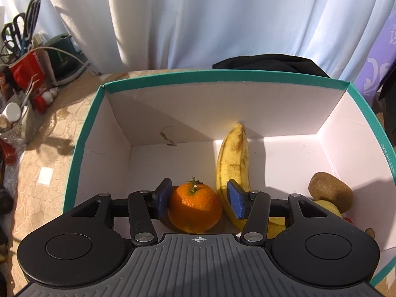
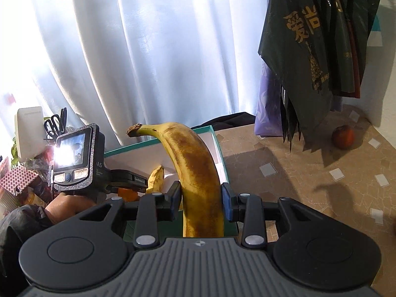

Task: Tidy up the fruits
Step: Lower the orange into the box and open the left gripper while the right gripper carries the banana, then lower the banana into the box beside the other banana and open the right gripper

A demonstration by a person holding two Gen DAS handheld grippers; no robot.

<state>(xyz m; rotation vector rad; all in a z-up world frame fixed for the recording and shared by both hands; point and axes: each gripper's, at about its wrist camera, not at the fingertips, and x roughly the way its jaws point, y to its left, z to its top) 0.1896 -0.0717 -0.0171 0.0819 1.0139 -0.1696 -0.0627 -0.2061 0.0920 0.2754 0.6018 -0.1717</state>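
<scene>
A teal-rimmed white box (image 1: 222, 76) holds a banana (image 1: 234, 153), an orange (image 1: 195, 208) and a kiwi (image 1: 330, 190). My left gripper (image 1: 199, 199) is inside the box with its blue pads on both sides of the orange, left pad touching, right pad a hair off. In the right wrist view my right gripper (image 2: 200, 199) is shut on a second, brown-spotted banana (image 2: 195, 173) and holds it upright above the box's (image 2: 220, 148) near right corner. Another round orange fruit (image 2: 343, 136) lies on the table far right.
Clutter with scissors and a red cup (image 1: 27, 69) stands left of the box. Dark hanging bags (image 2: 316, 49) and a purple bag (image 2: 267, 113) are at the right back. White curtain behind. A yellow fruit (image 1: 326, 208) lies under the kiwi.
</scene>
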